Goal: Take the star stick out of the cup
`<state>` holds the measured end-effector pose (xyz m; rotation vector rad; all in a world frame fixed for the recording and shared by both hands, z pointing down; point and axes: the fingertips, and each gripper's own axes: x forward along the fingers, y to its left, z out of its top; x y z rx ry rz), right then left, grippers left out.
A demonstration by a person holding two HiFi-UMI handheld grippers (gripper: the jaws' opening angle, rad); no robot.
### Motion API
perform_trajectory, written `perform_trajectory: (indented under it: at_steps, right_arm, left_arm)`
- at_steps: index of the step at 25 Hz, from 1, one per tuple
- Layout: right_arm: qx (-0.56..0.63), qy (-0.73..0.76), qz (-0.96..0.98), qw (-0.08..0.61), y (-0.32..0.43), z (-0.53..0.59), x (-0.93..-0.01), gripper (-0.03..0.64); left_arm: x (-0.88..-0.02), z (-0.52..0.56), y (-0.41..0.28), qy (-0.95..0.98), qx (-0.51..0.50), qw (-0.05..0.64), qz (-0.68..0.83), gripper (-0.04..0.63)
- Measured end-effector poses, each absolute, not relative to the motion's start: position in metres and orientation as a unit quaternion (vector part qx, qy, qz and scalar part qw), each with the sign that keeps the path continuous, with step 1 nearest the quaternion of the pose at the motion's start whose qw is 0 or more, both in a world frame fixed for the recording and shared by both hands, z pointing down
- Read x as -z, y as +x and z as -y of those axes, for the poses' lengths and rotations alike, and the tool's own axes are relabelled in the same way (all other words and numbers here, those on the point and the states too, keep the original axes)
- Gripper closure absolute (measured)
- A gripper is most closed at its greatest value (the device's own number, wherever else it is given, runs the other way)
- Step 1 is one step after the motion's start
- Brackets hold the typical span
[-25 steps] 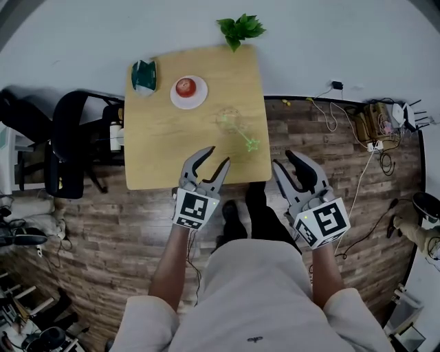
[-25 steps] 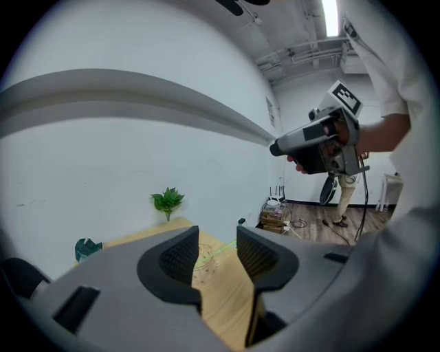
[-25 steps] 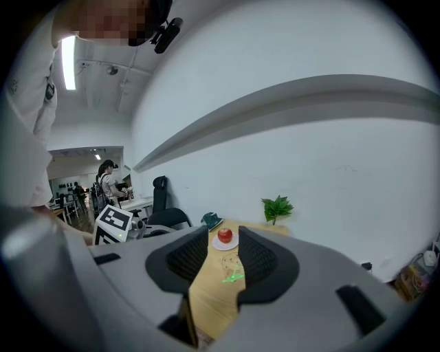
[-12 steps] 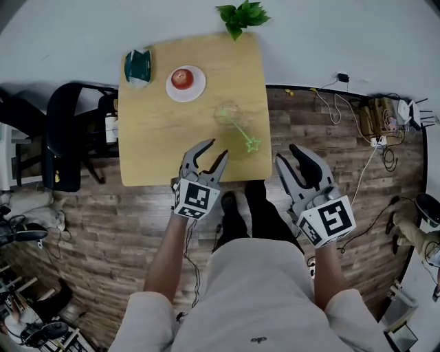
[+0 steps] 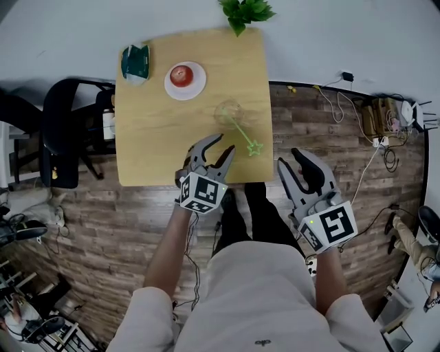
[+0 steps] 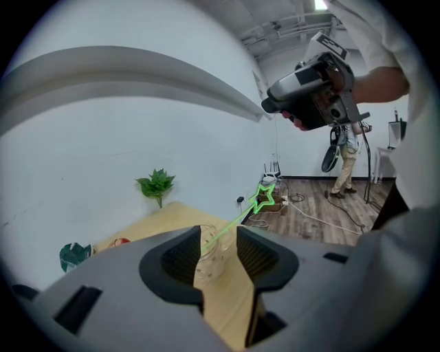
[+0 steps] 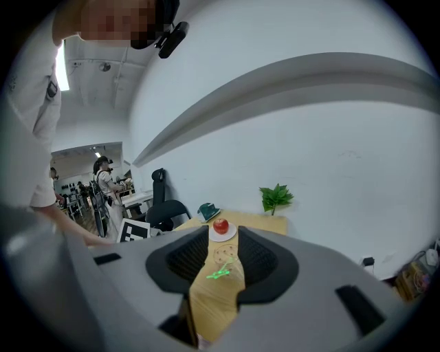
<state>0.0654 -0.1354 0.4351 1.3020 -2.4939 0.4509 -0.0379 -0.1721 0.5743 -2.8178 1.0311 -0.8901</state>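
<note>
A clear glass cup (image 5: 228, 112) stands on the wooden table (image 5: 158, 130). A green star stick (image 5: 245, 135) leans out of it toward the table's near right corner, star end outward. My left gripper (image 5: 214, 152) is open over the table's front edge, a short way left of the star; the cup (image 6: 212, 254) and star stick (image 6: 262, 196) show between its jaws. My right gripper (image 5: 300, 167) is open over the floor, right of the table, holding nothing. Cup (image 7: 223, 255) and star stick (image 7: 220, 273) appear small between its jaws.
A red apple on a white plate (image 5: 184, 78) and a green-and-white object (image 5: 134, 60) sit at the table's far side. A green plant (image 5: 245, 12) stands behind it. A black chair (image 5: 65, 134) is to the left. Cables (image 5: 371, 124) lie on the floor at right.
My left gripper has moved forward and to the right, over the table's front edge, closer to the star. The right gripper has barely shifted.
</note>
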Motion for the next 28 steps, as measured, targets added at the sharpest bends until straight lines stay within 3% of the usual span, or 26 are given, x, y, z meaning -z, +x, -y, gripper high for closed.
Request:
perform_trajectory:
  at_steps: [28]
  right_arm:
    - [-0.169, 0.46, 0.858, 0.152, 0.089, 0.143, -0.445, 0.499]
  left_arm:
    - [-0.615, 0.191, -0.003, -0.891, 0.344, 0.091, -0.283, 0.47]
